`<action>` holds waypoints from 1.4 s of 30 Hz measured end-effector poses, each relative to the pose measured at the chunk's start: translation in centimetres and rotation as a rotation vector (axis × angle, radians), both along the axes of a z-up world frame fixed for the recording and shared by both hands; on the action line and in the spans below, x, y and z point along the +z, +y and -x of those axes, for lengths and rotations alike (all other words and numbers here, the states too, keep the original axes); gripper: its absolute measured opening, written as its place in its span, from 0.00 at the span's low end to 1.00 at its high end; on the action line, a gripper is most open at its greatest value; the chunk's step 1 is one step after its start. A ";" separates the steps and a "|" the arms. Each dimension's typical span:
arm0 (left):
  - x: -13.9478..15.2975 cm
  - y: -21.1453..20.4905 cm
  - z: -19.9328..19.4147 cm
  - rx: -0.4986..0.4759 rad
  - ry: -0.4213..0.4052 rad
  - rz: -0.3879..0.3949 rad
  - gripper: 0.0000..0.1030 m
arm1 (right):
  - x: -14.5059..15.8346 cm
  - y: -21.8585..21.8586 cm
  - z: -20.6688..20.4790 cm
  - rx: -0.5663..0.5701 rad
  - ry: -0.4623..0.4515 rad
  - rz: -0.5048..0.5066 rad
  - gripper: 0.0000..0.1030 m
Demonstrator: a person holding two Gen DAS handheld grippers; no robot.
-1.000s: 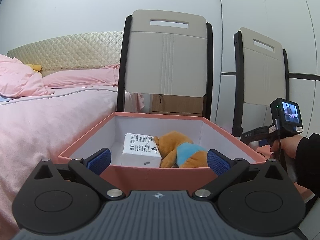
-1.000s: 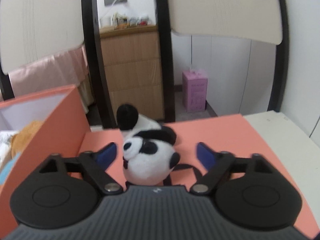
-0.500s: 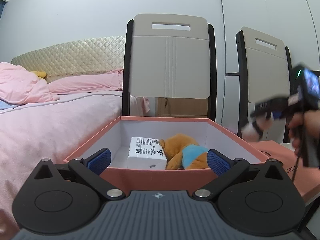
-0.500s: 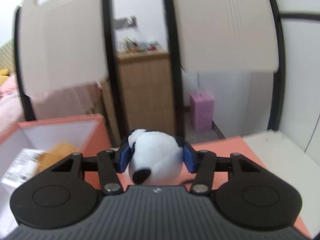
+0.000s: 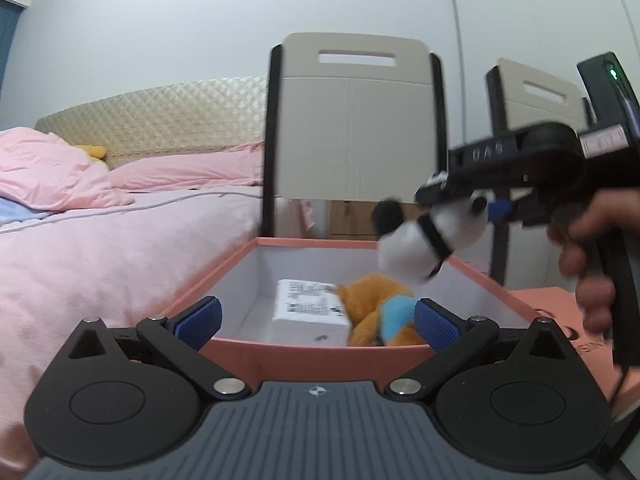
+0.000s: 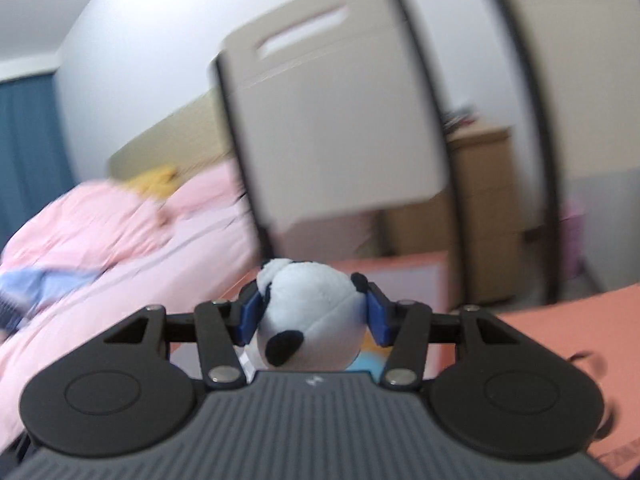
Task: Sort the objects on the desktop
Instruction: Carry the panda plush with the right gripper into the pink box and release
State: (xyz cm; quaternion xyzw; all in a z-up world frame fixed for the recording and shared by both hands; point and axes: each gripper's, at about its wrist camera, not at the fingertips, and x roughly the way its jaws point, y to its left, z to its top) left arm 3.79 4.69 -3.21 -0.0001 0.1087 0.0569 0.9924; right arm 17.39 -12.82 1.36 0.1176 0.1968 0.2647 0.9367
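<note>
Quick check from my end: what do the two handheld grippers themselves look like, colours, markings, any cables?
Both are matte black with two round hubs, silver pivot pins, a ribbed grey top plate and blue textured pads. Seen side-on, the right gripper has raised "DAS" lettering, a pistol-style handle, a black module with a green light, and a thin black cable hanging below. The left gripper looks identical. No sleeve is visible.

The left wrist view looks level and close over the near wall of the coral box (image 5: 304, 354) toward a chair back (image 5: 354, 120); the right wrist view faces that same chair (image 6: 336, 120) from higher on the right (heavily blurred). Both share the bed (image 5: 100, 248) and the panda toy (image 6: 310, 316).
</note>
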 end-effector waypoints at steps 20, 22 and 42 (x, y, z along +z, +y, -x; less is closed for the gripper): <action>1.6 2.3 0.3 0.066 -0.032 0.050 1.00 | -3.9 5.4 0.5 0.153 0.093 0.089 0.74; 1.6 2.3 0.4 0.056 -0.037 0.055 1.00 | -3.4 4.9 1.0 0.128 0.059 0.090 0.90; 0.8 0.4 0.4 -0.013 -0.025 0.024 1.00 | -0.5 -6.3 9.7 -0.176 -0.158 0.057 1.00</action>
